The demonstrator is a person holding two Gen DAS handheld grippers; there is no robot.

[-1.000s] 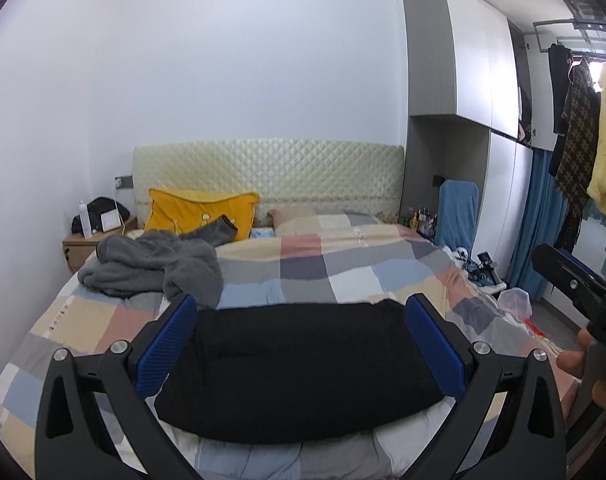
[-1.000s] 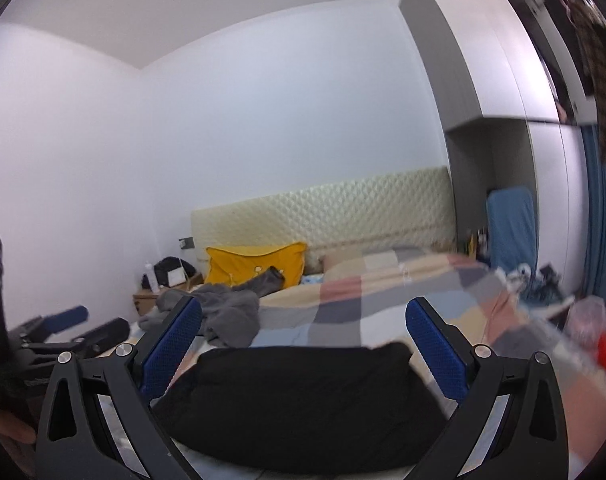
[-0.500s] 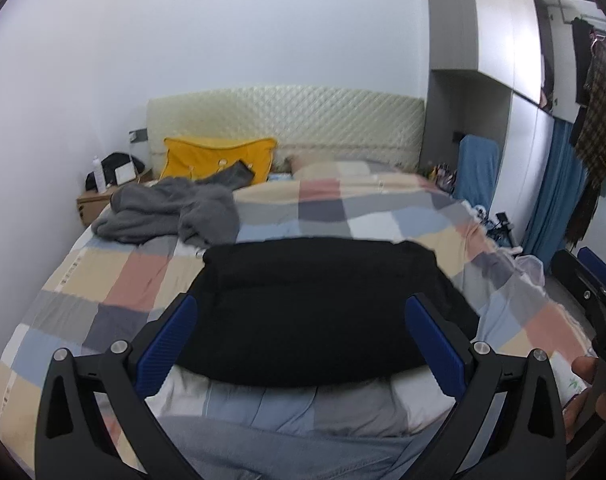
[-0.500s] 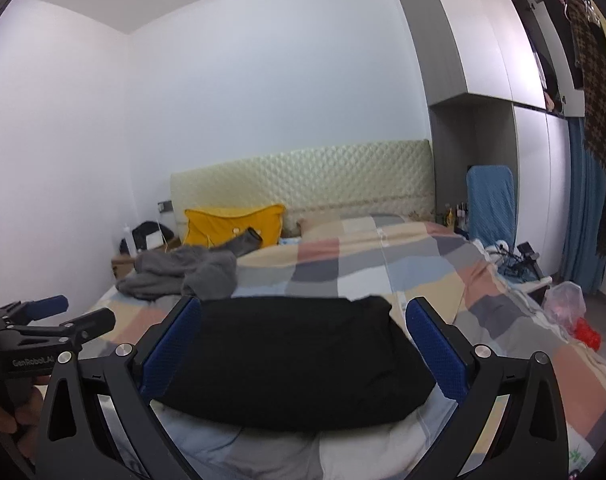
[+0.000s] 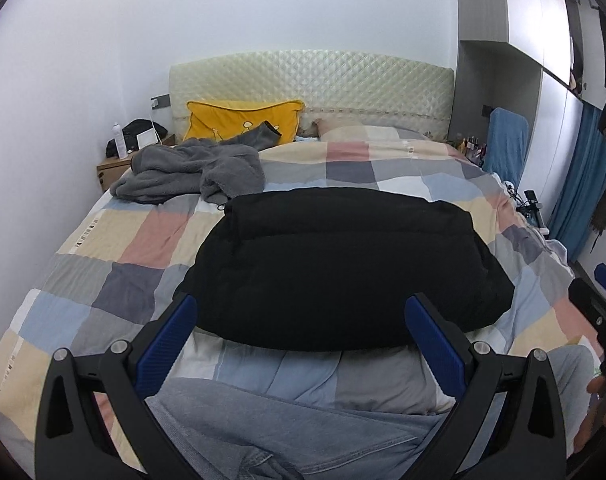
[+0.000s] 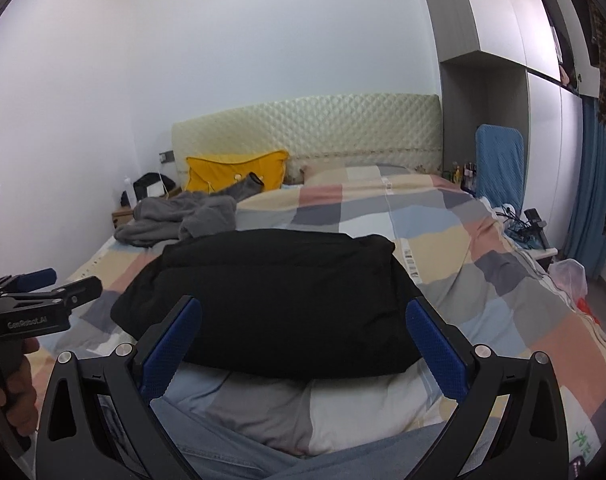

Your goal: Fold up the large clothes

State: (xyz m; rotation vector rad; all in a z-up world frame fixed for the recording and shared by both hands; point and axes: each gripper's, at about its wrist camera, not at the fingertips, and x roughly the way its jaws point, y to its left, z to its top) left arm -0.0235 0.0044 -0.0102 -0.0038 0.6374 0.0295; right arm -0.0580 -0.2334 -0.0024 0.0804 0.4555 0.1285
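A folded black padded garment point(image 5: 343, 264) lies flat on the checked quilt point(image 5: 103, 280) near the foot of the bed; the right wrist view shows the same black garment point(image 6: 271, 296). My left gripper point(image 5: 301, 320) hangs open above its near edge, holding nothing. My right gripper point(image 6: 303, 324) is open too, over the near edge, with nothing between its blue pads. A crumpled grey fleece garment point(image 5: 191, 172) lies at the far left by the yellow pillow point(image 5: 243, 120). The left gripper point(image 6: 43, 284) also shows at the left of the right wrist view.
The padded headboard point(image 5: 311, 88) stands at the back, with a wooden nightstand point(image 5: 115, 168) to its left. Grey wardrobes point(image 6: 503, 80), a blue chair point(image 6: 499, 164) and hanging clothes fill the right side. A person's jeans point(image 5: 283, 428) are at the bed's near edge.
Both grippers have tilted downward and come closer over the black garment, which now fills more of each view. Both stay open; the garment has not moved.
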